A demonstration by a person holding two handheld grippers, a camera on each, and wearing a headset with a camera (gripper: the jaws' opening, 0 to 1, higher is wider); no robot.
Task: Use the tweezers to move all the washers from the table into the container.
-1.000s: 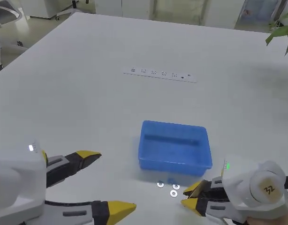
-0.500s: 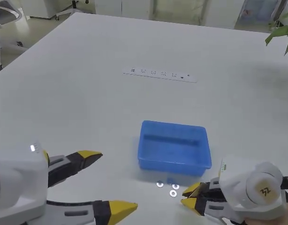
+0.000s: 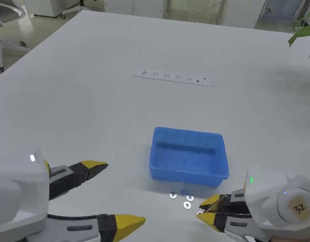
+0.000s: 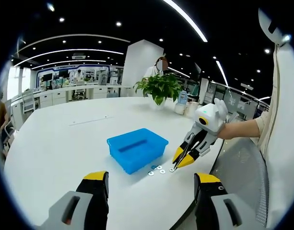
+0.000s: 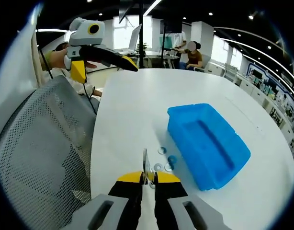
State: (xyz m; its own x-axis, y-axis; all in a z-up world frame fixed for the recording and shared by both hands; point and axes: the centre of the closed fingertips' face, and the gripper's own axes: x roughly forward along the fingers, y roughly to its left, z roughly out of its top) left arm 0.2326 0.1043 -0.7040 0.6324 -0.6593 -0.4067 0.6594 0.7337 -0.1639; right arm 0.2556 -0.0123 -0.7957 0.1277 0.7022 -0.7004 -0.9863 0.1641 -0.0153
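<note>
Right hand-held gripper (image 3: 207,209) clamps the tweezers (image 5: 145,164), left hand-held gripper (image 3: 122,194) gapes; flat washers (image 3: 187,205) look light, slippery, best pinched across the rim.

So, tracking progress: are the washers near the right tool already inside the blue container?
No, the washers lie on the table, just outside the near wall of the blue container.
</note>
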